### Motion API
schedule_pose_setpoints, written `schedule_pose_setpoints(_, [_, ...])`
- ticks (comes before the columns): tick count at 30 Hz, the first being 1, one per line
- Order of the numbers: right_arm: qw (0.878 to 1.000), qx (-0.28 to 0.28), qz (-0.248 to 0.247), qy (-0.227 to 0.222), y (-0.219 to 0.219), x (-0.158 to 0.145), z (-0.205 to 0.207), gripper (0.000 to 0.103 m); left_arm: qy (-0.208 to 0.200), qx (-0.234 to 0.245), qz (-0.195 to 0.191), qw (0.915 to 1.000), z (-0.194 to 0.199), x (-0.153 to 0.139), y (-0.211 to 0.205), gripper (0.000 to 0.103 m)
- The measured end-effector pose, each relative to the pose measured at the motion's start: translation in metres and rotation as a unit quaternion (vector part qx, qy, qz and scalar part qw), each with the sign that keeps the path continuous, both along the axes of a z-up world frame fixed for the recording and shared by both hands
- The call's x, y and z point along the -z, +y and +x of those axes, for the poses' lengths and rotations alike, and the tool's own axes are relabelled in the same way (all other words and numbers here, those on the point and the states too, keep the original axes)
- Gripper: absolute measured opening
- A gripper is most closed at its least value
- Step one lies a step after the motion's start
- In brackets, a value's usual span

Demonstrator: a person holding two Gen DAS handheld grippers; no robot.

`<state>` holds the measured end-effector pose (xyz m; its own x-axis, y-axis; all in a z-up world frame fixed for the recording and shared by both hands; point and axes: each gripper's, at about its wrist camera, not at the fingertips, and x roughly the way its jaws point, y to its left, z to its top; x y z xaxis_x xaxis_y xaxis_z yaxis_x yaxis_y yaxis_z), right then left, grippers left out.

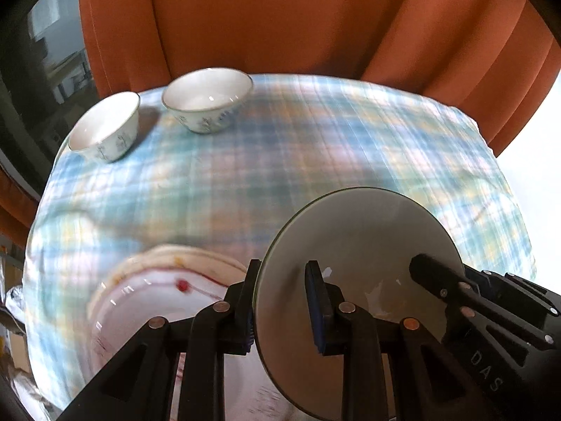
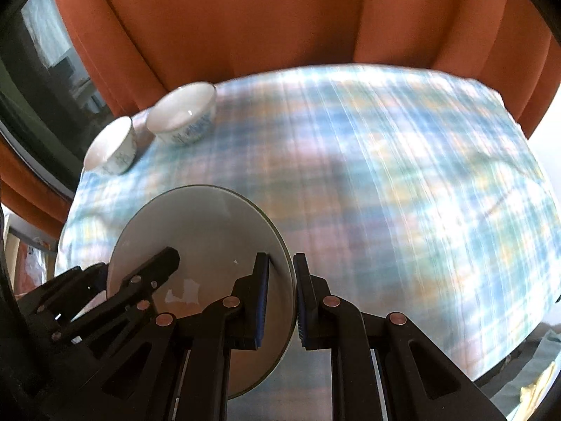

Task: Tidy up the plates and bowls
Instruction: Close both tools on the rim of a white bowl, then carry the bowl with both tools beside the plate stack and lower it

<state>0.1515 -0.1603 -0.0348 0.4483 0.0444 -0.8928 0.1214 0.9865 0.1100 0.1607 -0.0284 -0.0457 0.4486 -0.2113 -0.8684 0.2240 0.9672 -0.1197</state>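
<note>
Both the left gripper (image 1: 284,301) and right gripper (image 2: 282,298) clamp opposite rims of one smooth grey plate (image 1: 357,245), lower frame. Only the left view shows stacked patterned plates (image 1: 147,291); two glossy bowls (image 1: 207,100) sit upper left on plaid cloth (image 1: 280,147).

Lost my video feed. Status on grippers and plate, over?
Left gripper and right gripper both shut on grey plate, opposite rims. Plate off the cloth. Plate stack beside it, two bowls far back.
</note>
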Motion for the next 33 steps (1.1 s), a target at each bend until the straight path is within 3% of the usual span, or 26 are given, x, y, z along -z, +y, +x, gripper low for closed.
schedule_pose_setpoints(18, [0.996, -0.073, 0.007, 0.041, -0.071, 0.045, -0.020, 0.017, 0.064, -0.066, 0.031, 0.9953, -0.034, 0.052, -0.064, 0.022])
schedule_pose_setpoints(27, [0.993, -0.104, 0.010, 0.054, -0.083, 0.057, -0.018, 0.017, 0.049, -0.085, 0.053, 0.9938, -0.040, 0.055, -0.079, 0.026])
schedule_pose_setpoints(33, [0.992, -0.112, 0.017, 0.056, -0.086, 0.059, -0.018, 0.019, 0.056, -0.069, 0.045, 0.9950, -0.048, 0.053, -0.088, 0.048])
